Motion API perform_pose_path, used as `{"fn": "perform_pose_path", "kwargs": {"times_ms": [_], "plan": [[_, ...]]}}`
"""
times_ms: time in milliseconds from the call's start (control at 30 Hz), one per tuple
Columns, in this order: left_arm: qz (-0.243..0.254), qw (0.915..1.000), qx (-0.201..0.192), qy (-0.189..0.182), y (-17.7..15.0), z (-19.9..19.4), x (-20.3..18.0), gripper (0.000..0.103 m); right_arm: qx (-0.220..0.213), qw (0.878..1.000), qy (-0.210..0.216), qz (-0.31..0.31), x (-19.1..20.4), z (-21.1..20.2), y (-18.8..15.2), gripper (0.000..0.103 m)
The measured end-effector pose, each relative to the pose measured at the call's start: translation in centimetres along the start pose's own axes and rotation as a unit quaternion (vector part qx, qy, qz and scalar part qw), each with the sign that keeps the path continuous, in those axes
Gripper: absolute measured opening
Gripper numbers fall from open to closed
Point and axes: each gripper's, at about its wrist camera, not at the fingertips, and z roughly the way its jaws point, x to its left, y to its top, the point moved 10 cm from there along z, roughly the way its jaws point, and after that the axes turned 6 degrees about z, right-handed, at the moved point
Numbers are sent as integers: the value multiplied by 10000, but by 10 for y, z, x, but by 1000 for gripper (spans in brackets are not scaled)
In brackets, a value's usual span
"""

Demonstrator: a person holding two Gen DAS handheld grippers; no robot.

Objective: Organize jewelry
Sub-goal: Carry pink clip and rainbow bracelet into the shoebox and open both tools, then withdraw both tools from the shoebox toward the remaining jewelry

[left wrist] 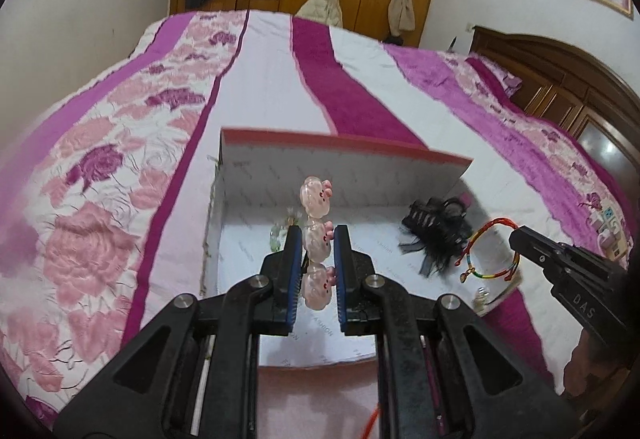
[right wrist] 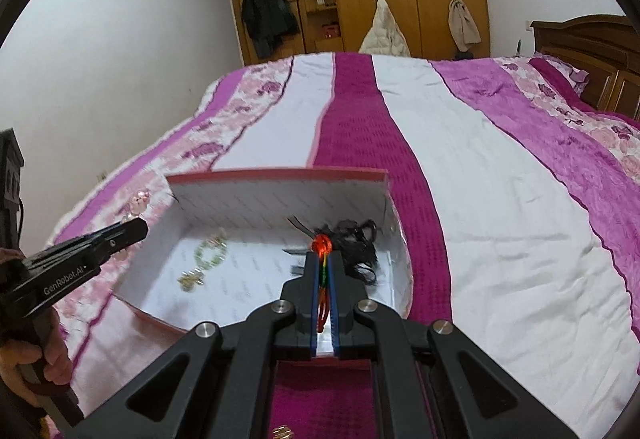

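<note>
An open white box (left wrist: 240, 175) sits on the bed (left wrist: 120, 159), near its front edge. Inside lie a black hair clip (left wrist: 436, 235) at the right wall and a green bead bracelet (right wrist: 208, 253) toward the left. The left tongs (left wrist: 318, 239) grip a pink bead bracelet (left wrist: 316, 199), standing upright above the box. The right tongs (right wrist: 325, 263) clamp a rainbow cord bracelet (right wrist: 324, 271), lengthwise between them.

Pale pink beaded bracelet (left wrist: 316, 235); rainbow-striped cord bracelet (left wrist: 486, 251); black hair clip (left wrist: 436, 235); white box (left wrist: 344, 167), red-edged; magenta-striped floral bedspread (left wrist: 120, 159)
</note>
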Motion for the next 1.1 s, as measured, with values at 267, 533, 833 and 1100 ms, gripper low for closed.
{"fn": "perform_pose_path", "kwargs": {"times_ms": [267,533,833,1100], "plan": [[-47,9993,360,68,-17,28,7,7,314,9992,-209,141,-22,31,-14,6],[72,9982,574,151,-28,40,3,8,492,9978,-328,291,-36,44,-23,6],[-11,9979,639,105,-29,33,-1,17,504,9976,-208,437,-38,37,-22,18],[25,9987,502,41,-18,10,-5,24,288,9980,-153,538,-36,15,-10,30]]}}
